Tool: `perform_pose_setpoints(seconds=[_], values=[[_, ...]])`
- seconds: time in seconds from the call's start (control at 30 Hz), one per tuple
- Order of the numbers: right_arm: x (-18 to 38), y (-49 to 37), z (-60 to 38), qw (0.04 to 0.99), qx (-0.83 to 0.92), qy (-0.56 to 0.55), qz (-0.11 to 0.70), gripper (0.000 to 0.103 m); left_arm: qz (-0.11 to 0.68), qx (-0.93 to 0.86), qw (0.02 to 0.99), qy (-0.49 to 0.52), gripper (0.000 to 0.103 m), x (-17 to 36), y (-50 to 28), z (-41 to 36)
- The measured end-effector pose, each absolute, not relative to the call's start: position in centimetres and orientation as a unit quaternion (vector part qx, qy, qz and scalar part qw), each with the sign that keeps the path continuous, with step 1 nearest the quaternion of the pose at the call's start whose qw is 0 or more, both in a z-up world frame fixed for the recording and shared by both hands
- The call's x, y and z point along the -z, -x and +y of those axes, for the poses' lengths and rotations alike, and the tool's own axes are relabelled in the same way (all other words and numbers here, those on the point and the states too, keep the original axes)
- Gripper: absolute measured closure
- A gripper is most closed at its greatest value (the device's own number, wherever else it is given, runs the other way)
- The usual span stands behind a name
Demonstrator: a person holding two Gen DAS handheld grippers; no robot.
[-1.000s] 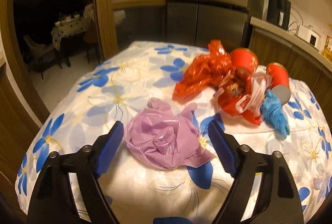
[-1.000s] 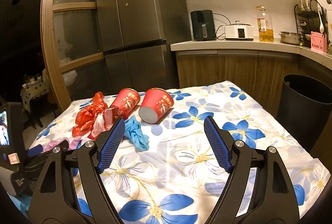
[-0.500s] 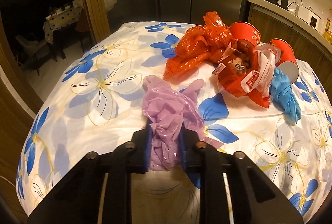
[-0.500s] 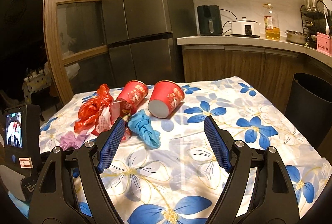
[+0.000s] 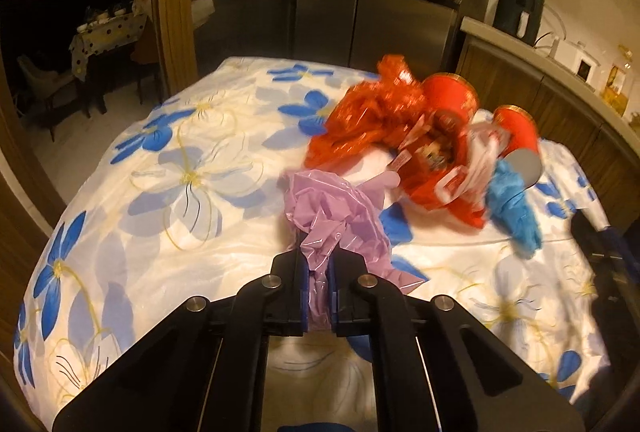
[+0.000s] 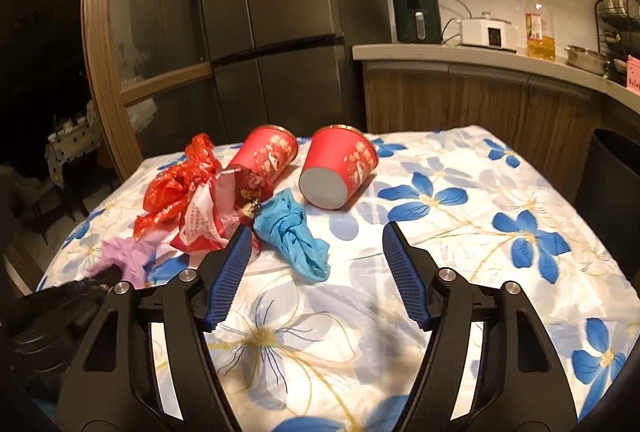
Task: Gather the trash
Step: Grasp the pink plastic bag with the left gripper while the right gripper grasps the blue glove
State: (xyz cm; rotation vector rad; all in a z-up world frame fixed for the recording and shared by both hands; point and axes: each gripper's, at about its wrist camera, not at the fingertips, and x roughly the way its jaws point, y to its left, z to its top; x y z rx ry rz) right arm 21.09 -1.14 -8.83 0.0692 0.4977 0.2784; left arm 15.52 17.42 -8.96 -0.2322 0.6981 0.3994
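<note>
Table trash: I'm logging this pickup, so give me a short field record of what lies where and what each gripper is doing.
left gripper: shut on purple bag
right gripper: open, holds nothing, above the cloth
blue bag: on table, just ahead of right gripper
red cups: two, on their sides; one with its base toward the right camera, the other behind the wrapper
red bag: crumpled, left of cups
red-and-white wrapper: between red bag and blue bag
table: floral cloth
bin: dark, right of table
</note>
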Motion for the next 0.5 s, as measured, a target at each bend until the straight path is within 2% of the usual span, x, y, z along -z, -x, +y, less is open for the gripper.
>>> perform_pose_setpoints(seconds=[0.3,0.5], values=[[10.8,-25.4,0.3,0.935,-0.156,-0.043,0.314,0.052,0.293,-0.186,0.932,0.107,0.096,6.4,-14.9,17.2],[11.7,-26.5,1.5,0.926,-0.168,-0.031,0.337,0.070,0.281,-0.186,0.935,0.112,0.096,5.7,-15.0,17.6]])
